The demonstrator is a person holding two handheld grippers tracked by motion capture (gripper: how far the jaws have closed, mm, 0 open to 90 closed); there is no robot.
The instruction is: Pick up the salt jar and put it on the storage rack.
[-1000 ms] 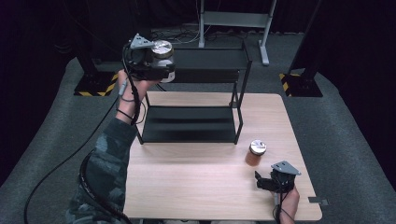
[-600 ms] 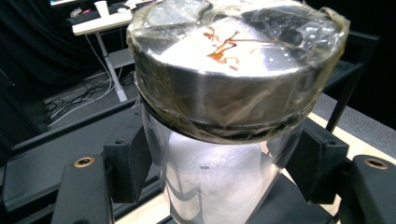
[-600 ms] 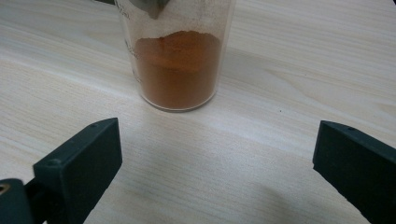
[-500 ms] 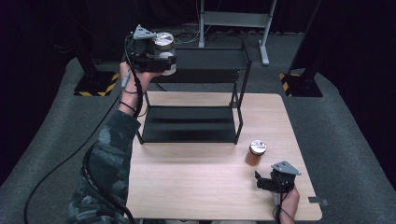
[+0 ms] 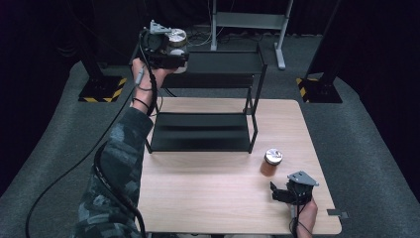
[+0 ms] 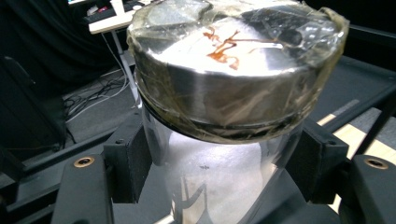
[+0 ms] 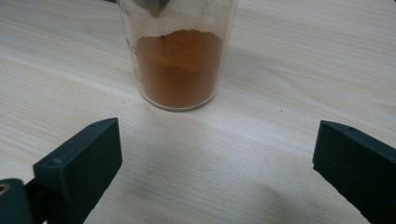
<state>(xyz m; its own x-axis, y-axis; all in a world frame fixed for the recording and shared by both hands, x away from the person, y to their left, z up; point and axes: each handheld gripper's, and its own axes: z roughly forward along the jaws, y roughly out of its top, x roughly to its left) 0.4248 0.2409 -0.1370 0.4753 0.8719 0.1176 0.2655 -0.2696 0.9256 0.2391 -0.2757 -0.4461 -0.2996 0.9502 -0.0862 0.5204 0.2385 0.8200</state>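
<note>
Two jars: one with white contents (image 5: 177,42), one with orange powder (image 5: 270,162). Two grippers: left (image 5: 171,58), right (image 5: 287,192). One two-tier black rack (image 5: 203,130). One wooden surface (image 5: 208,193).

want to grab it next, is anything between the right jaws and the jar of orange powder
Nothing visible. The right gripper has its jaws open and aimed at the jar of orange powder, with bare wooden table in the gap between them.

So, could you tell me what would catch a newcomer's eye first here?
The left tongs grip a silver-lidded jar high over the black shelf's top tier. Near the table's right front, the right tongs stand open before a jar of orange powder.
</note>
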